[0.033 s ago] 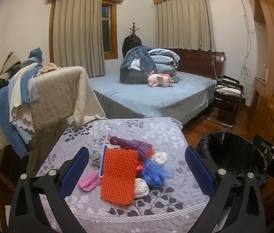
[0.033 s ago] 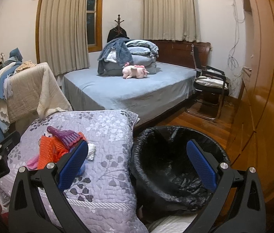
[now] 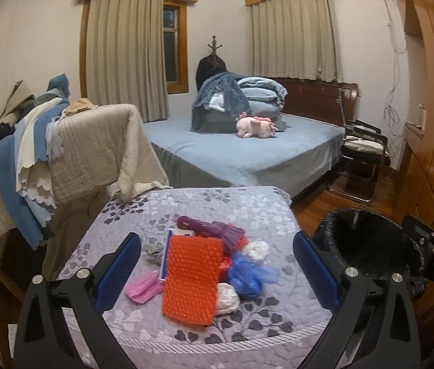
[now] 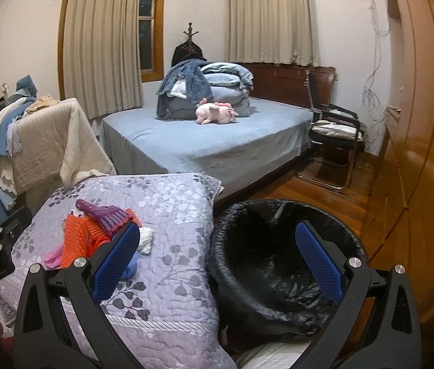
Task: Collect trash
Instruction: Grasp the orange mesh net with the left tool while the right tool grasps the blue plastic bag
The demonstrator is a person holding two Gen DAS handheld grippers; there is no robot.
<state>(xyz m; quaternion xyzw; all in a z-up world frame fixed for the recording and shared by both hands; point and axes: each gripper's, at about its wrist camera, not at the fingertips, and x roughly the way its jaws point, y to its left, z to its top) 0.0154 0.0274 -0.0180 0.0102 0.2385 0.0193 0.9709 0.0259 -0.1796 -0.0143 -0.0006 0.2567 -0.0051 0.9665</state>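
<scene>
Trash sits in a loose heap on the quilted table [image 3: 247, 215]: an orange bubble-wrap sheet [image 3: 190, 279] lies on top, its long axis running away from the camera, with a pink scrap [image 3: 143, 287] at its left and a blue bag [image 3: 249, 275] and white wads at its right. The left gripper [image 3: 217, 270] hovers with fingers spread wide and empty, the heap directly ahead between them, so this hand looks the nearer one for the first pick. The right gripper [image 4: 217, 261] is likewise spread and empty, facing the black-lined bin [image 4: 278, 264] that stands just beside the table's right edge.
</scene>
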